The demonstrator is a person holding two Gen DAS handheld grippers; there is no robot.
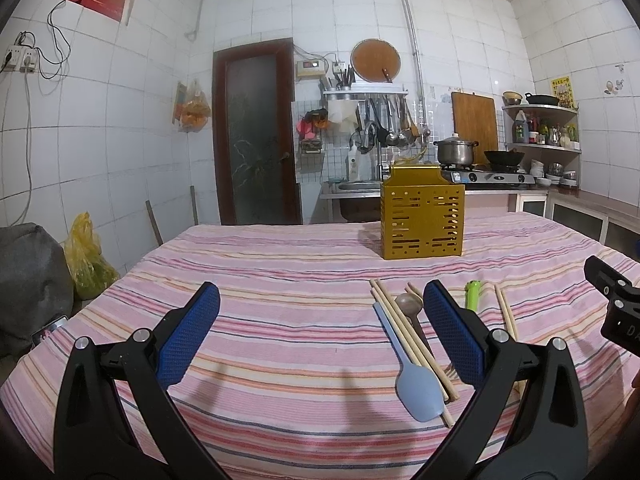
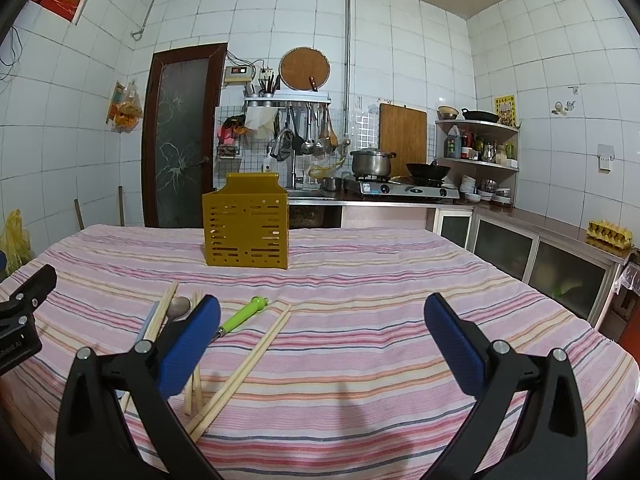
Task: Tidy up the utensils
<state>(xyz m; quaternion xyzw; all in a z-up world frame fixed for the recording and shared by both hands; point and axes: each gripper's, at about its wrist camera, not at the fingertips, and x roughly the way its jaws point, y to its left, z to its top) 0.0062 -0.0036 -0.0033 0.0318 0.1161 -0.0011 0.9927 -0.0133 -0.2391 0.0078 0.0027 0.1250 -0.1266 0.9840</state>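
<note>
A gold perforated utensil holder (image 1: 423, 220) stands upright on the striped tablecloth (image 1: 280, 320); it also shows in the right wrist view (image 2: 245, 224). Nearer lie a blue spatula (image 1: 416, 390), wooden chopsticks (image 1: 404, 328), a brown wooden spoon (image 1: 409, 304) and a green-handled tool (image 1: 473, 294). The right wrist view shows the chopsticks (image 2: 248, 364), the green-handled tool (image 2: 244, 314) and the spoon (image 2: 178, 306). My left gripper (image 1: 320, 308) is open and empty, left of the utensils. My right gripper (image 2: 322, 318) is open and empty, right of them.
Behind the table run a counter with a gas stove (image 2: 400, 189), pot (image 2: 370, 162) and wok (image 2: 428, 170), a corner shelf (image 2: 478, 144) and a dark door (image 1: 258, 136). A yellow bag (image 1: 86, 256) sits left of the table. An egg tray (image 2: 610, 234) rests on the right counter.
</note>
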